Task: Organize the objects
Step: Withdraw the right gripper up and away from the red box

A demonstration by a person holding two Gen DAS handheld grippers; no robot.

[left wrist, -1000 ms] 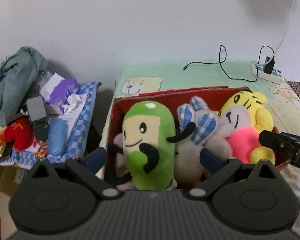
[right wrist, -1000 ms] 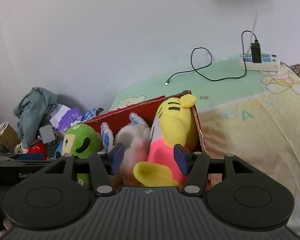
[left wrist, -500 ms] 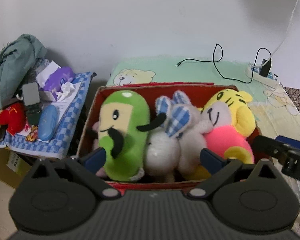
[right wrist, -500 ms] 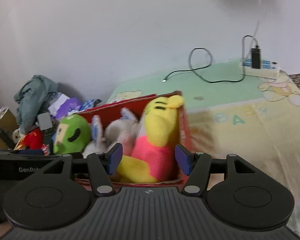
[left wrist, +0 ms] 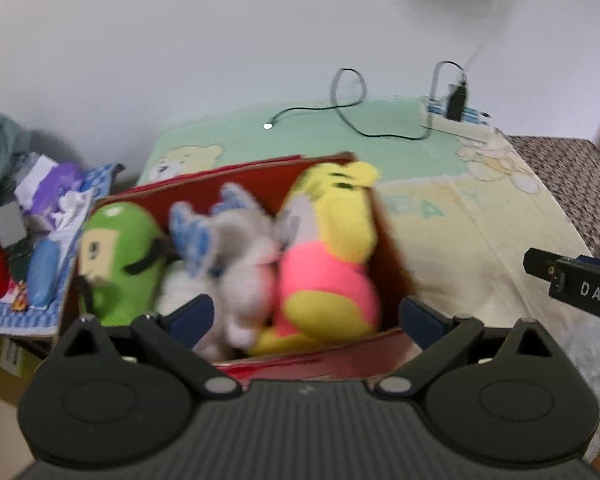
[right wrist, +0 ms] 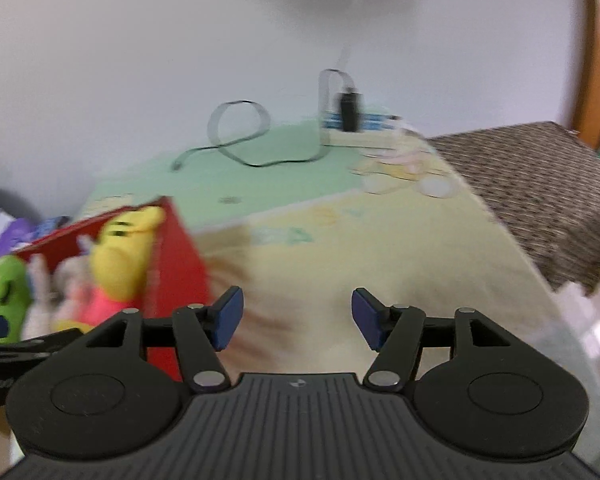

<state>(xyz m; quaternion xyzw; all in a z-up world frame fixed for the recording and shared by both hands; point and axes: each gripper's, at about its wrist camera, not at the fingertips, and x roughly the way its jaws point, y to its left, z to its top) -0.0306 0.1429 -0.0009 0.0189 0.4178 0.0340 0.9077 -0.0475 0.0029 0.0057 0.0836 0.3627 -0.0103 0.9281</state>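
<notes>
red box [left wrist: 388, 248] on bed [right wrist: 380, 248], full: green toy [left wrist: 120, 260], bunny [left wrist: 236, 256], yellow toy [left wrist: 332, 248] | left gripper [left wrist: 304, 316] apart, empty, over box | right gripper [right wrist: 298, 318] just opening, empty, over bed | cable [right wrist: 240, 148], power strip [right wrist: 360, 132] near wall

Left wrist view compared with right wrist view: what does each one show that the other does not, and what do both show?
Only the left wrist view shows the grey plush with blue checked ears clearly, the cluttered side table with the blue checked cloth, and the tip of the right gripper at the edge.

Only the right wrist view shows the wooden door frame and the right gripper open with nothing between its jaws, which have just been opening.

Both show the red box, the yellow and pink plush, the green plush, the black cable and the power strip.
</notes>
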